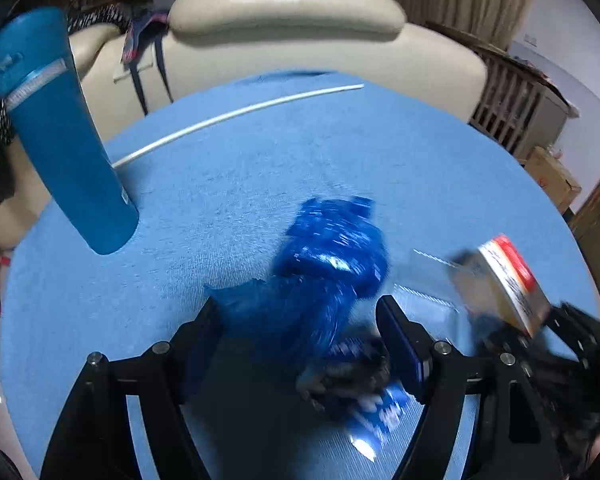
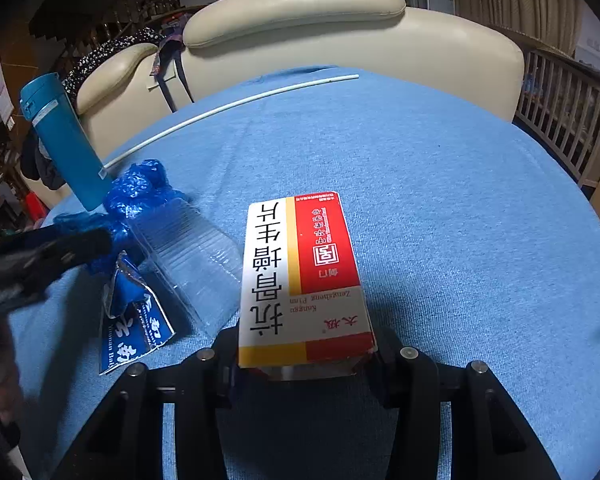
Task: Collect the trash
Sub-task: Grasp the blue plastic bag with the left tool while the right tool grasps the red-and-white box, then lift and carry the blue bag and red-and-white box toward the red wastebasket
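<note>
On the blue cloth table [image 2: 440, 200], my right gripper [image 2: 306, 350] is shut on the near end of a red, white and yellow medicine box [image 2: 300, 272], a finger against each side. The same box [image 1: 508, 280] shows blurred at the right of the left wrist view. My left gripper [image 1: 302, 320] stands open over a crumpled blue plastic bag [image 1: 328, 264], which lies between its fingers. A torn blue snack wrapper [image 2: 134, 328] and a clear plastic tray [image 2: 188, 252] lie beside the bag [image 2: 140, 192].
A tall blue tumbler [image 1: 60, 132] stands at the table's left edge. A thin white rod [image 1: 236, 114] lies across the far side. Behind the table is a cream sofa [image 1: 284, 4]. A wooden railing [image 2: 560, 120] and a cardboard box [image 1: 552, 176] are at the right.
</note>
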